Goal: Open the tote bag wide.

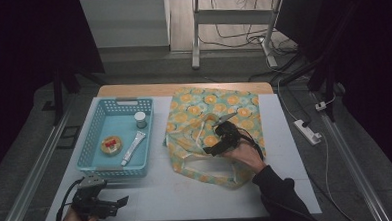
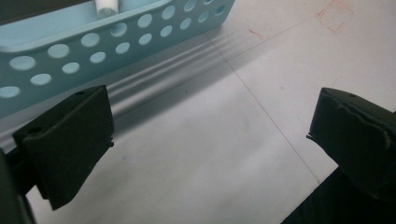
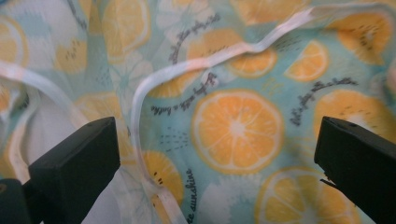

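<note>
On our left, the left gripper (image 1: 122,200) rests with jaws apart on the smooth white table (image 1: 177,196), beside the perforated blue plastic basket (image 1: 92,145). At centre lies the orange-slice print bag (image 1: 210,135), thin, soft and light; we judge it floppy, best taken by its pale ribbon handle (image 3: 196,65). Our right gripper (image 1: 216,139) hovers over it, jaws wide, holding nothing.

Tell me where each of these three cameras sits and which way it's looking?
High view: above the person's side, looking forward and down on the table; forearms, left gripper, right gripper show.
Left gripper view: rides the left gripper, facing bare tabletop beside the blue basket; open jaws.
Right gripper view: rides the right gripper, facing the orange-print bag; open jaws.
Shared: basket and bag also appear from above.
</note>
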A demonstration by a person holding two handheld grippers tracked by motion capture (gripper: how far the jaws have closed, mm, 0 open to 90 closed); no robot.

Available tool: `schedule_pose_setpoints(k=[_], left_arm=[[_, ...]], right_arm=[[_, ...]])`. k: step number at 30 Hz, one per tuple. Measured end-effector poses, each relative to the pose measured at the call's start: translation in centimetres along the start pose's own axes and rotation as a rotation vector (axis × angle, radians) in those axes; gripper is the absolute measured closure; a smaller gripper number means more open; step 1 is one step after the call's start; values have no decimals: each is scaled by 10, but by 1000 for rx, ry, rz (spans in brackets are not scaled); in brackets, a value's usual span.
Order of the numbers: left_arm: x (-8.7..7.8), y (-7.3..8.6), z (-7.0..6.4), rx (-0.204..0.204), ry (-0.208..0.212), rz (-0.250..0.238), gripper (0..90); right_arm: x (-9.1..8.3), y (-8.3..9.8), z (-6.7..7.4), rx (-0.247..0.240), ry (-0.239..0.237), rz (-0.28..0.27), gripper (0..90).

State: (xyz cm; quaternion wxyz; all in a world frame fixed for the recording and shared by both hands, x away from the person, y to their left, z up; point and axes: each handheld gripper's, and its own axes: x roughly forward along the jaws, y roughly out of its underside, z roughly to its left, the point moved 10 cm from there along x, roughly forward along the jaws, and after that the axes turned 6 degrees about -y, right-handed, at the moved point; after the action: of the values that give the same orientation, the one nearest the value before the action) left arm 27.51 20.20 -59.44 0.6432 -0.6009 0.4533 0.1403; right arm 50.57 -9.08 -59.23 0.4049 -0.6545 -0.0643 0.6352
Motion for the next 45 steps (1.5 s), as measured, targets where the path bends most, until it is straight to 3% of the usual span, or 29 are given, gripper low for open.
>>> schedule_pose_setpoints(k=[7,9,15,16,20,24,29,37,45], left_arm=[[0,0,0,1,0,0,1],[0,0,0,2,0,0,1],[0,0,0,5,-2,3,2],[0,0,0,5,-3,3,2],[0,0,0,7,-4,5,2],[0,0,0,9,-5,4,2],[0,0,0,8,-3,4,2],[0,0,0,8,-3,5,2],[1,0,-1,8,-3,7,3]], right_arm=[[11,6,6,-35,6,23,109],[13,7,11,-91,33,28,178],[11,7,30,-147,-9,4,491],[11,7,30,-147,-9,4,491],[9,10,41,-156,-43,6,735],[9,11,47,-162,-71,28,896],[7,9,46,-145,-76,46,900],[-7,-4,41,-101,-97,-42,900],[-21,-19,39,-92,-102,-100,900]])
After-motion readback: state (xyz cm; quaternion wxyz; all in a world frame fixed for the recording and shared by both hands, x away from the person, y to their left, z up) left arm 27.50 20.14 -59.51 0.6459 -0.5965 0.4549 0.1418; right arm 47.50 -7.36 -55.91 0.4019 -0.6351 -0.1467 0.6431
